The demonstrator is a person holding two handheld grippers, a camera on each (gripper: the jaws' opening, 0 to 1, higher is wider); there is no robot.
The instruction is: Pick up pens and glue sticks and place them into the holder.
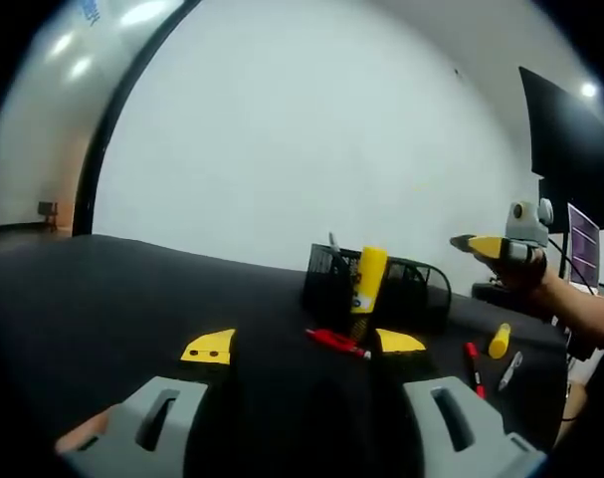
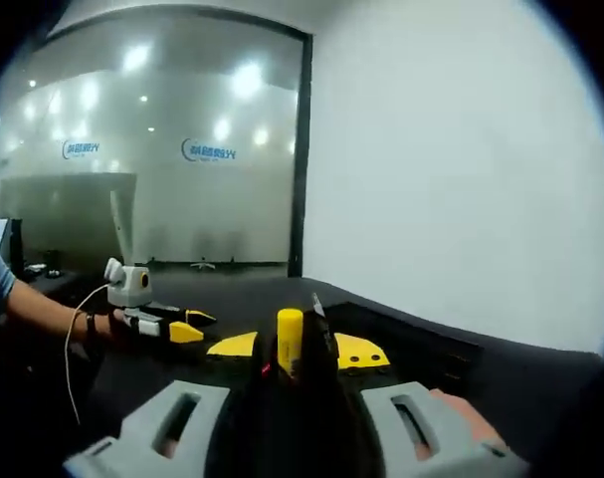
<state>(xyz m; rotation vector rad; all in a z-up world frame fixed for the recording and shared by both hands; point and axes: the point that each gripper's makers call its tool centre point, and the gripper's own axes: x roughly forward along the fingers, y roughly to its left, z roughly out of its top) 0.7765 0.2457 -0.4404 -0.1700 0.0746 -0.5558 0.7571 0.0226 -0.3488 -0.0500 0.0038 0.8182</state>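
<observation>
Room: white wall ahead, glass partition [image 2: 182, 179] with logos off to one side, a dark monitor [image 1: 570, 149] at the far end of the table.
Surface: black table [image 1: 102, 289], matte, nothing to stop a pen rolling.
Holder: black mesh holder [image 1: 401, 289] stands upright near the middle of the table; a yellow glue stick [image 1: 368, 279] and what looks like a pen tip already poke up from it.
Loose items: red pen [image 1: 337, 343] lies flat just in front of the holder. Further along lie a second red marker [image 1: 472, 362], a small yellow glue stick [image 1: 499, 341] and a grey pen [image 1: 510, 370], near one another.
Left gripper [image 1: 302, 345]: my jaws stand wide apart, holding nothing, low over the table and aimed at the red pen.
Right gripper [image 2: 297, 349]: jaws spread, raised above the table; the glue stick seen between the tips looks to be the one in the holder, though I cannot tell for sure.
Step, as I judge it: take the red pen with the left.
How to do it well: come down square across the barrel, close at mid-length so it does not tilt, lift clear of the rim, then drop it tip-down beside the yellow glue stick.
</observation>
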